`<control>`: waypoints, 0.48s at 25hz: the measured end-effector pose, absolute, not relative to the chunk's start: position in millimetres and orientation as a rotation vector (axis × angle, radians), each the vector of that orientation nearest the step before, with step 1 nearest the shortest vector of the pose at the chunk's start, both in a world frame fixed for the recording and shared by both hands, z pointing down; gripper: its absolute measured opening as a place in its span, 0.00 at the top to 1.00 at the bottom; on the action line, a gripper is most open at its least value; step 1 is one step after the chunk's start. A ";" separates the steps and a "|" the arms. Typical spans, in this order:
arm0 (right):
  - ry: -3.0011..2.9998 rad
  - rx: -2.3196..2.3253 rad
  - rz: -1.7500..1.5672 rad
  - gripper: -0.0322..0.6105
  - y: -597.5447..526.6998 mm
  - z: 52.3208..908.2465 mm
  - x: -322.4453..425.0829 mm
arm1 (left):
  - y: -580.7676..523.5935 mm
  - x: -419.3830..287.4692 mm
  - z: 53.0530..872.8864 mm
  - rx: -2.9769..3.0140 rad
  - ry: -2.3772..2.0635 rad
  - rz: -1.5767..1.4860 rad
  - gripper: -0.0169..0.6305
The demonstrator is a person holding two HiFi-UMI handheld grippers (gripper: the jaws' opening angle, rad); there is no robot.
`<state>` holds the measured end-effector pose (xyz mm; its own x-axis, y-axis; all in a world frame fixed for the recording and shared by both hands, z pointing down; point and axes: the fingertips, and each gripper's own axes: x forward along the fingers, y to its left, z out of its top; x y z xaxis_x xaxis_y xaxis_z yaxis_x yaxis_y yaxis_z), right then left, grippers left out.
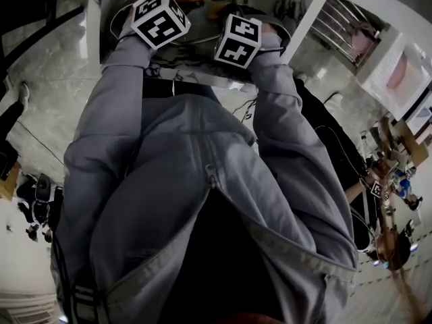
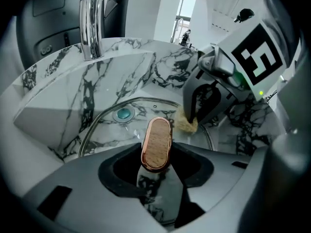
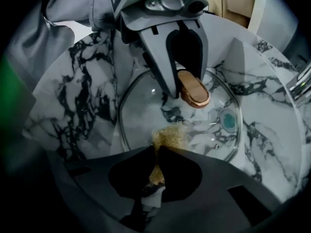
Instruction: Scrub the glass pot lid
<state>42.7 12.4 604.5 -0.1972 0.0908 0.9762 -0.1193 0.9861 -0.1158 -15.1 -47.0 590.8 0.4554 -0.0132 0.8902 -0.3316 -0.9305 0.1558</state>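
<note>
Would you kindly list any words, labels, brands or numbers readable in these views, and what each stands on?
None readable.
The left marker cube and right marker cube carry only black-and-white square patterns; the glass pot lid, its handle and the scouring pad bear no print.

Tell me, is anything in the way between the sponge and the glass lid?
No, nothing visible is in the way. The right gripper pinches the sponge, and the sponge already seems to touch the glass lid near its rim. The left gripper grips the lid's handle, off to one side of the sponge.
</note>
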 end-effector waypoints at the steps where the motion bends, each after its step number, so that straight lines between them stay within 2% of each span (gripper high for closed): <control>1: -1.751 0.000 0.216 0.87 21.1 605.1 42.4 | -46.9 -15.2 590.4 2.407 -0.312 1.470 0.67; 7: -1.700 -0.112 0.312 0.88 66.7 605.3 43.5 | -43.5 -21.3 578.1 2.401 -0.466 1.478 0.66; 12: -1.737 -0.020 0.358 0.88 72.4 568.5 35.5 | -41.2 -38.4 543.4 2.372 -0.543 1.398 0.66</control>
<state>35.5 72.4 568.5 -0.2012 0.2109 0.9566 -0.1844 0.9509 -0.2485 -38.4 -41.2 543.4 0.4444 -0.1542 0.8824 -0.4818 -0.8716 0.0903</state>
